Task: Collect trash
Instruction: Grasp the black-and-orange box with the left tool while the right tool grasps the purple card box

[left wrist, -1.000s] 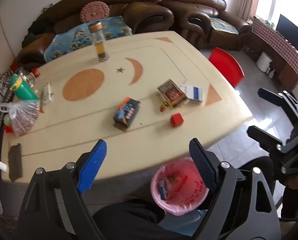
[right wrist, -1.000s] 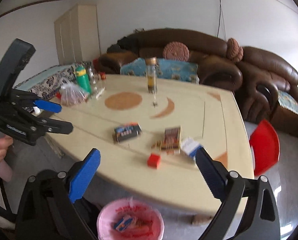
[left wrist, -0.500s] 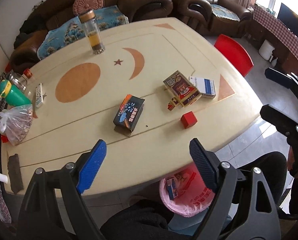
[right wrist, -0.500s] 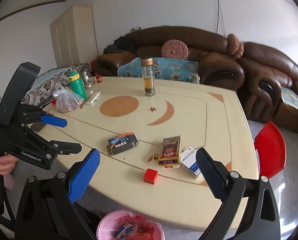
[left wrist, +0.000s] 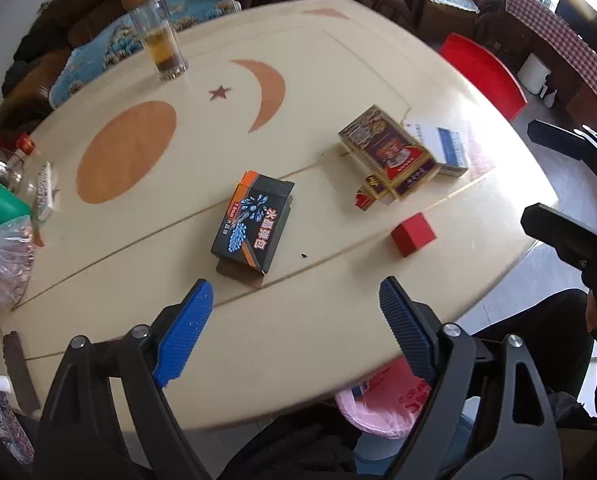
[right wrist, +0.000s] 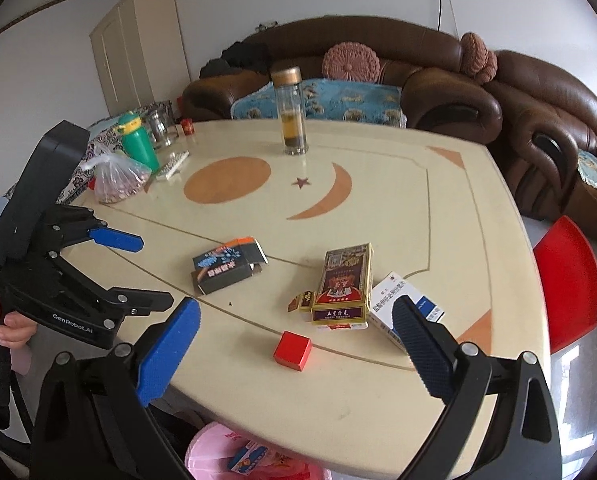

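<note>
Trash lies on the cream table [left wrist: 318, 336]: a black box with blue print [left wrist: 254, 226] [right wrist: 228, 266], a purple-and-gold card box [left wrist: 390, 152] [right wrist: 344, 284], a white-and-blue box [left wrist: 438, 144] [right wrist: 402, 304], a small red-and-yellow pack [left wrist: 368, 194] and a red cube [left wrist: 413, 234] [right wrist: 292, 350]. My left gripper [left wrist: 294, 292] [right wrist: 138, 270] hangs open just short of the black box, nothing between its blue pads. My right gripper [right wrist: 296, 308] [left wrist: 538, 172] is open over the table's near edge, facing the red cube. A pink-lined bin [left wrist: 378, 404] [right wrist: 258, 456] sits under that edge, wrappers inside.
A tall glass tea bottle [right wrist: 292, 112] stands at the table's far side. A green bottle [right wrist: 138, 144], a jar and a filled plastic bag [right wrist: 118, 178] crowd the left end. A red chair [right wrist: 566, 284] stands right of the table, with brown sofas [right wrist: 438, 80] behind.
Both grippers have come down and closer to the table, so the boxes look larger. The bin has slipped mostly under the table's edge in both views. Both stay open.
</note>
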Demonstrator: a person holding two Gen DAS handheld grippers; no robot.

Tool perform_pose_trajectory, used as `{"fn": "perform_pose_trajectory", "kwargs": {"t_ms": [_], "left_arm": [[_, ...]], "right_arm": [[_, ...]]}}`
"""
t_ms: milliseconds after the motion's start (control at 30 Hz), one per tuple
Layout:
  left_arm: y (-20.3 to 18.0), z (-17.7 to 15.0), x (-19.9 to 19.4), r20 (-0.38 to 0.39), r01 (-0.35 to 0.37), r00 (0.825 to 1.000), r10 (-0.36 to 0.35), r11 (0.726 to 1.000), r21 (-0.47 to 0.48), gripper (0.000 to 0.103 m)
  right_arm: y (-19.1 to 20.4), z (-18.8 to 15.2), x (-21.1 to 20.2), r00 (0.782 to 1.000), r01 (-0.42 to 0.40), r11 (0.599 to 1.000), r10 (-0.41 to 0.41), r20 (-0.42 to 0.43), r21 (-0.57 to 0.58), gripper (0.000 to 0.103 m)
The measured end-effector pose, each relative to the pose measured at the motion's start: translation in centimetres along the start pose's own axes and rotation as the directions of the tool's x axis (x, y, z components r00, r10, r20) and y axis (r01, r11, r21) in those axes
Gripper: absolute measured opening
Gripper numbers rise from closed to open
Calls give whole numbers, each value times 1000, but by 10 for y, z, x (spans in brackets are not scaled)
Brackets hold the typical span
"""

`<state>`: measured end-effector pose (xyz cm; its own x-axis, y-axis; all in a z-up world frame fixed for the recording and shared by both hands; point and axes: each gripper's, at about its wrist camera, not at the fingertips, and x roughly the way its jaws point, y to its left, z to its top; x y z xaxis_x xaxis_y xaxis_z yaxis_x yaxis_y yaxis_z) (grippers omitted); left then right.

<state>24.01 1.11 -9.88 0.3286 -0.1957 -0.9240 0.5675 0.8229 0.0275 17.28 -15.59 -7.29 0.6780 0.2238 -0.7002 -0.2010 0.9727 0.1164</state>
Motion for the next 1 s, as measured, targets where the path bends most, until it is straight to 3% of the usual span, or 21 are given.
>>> {"fn": "perform_pose_trajectory", "kwargs": {"t_ms": [400,633,1000], "left_arm": [[29,22,73,-91,43,995,-44,999,-14,83],[34,26,91,-95,3,995,-1,1000,18,86],[40,31,117,-138,48,989,-49,999,-8,86]], "right_arm": [[-19,5,75,993,2,1000,-1,-118,9,94],[-28,13,119,985,30,999,-32,-171,-18,94],[-33,14,160,971,58,996,-72,-228,-65,94]]}}
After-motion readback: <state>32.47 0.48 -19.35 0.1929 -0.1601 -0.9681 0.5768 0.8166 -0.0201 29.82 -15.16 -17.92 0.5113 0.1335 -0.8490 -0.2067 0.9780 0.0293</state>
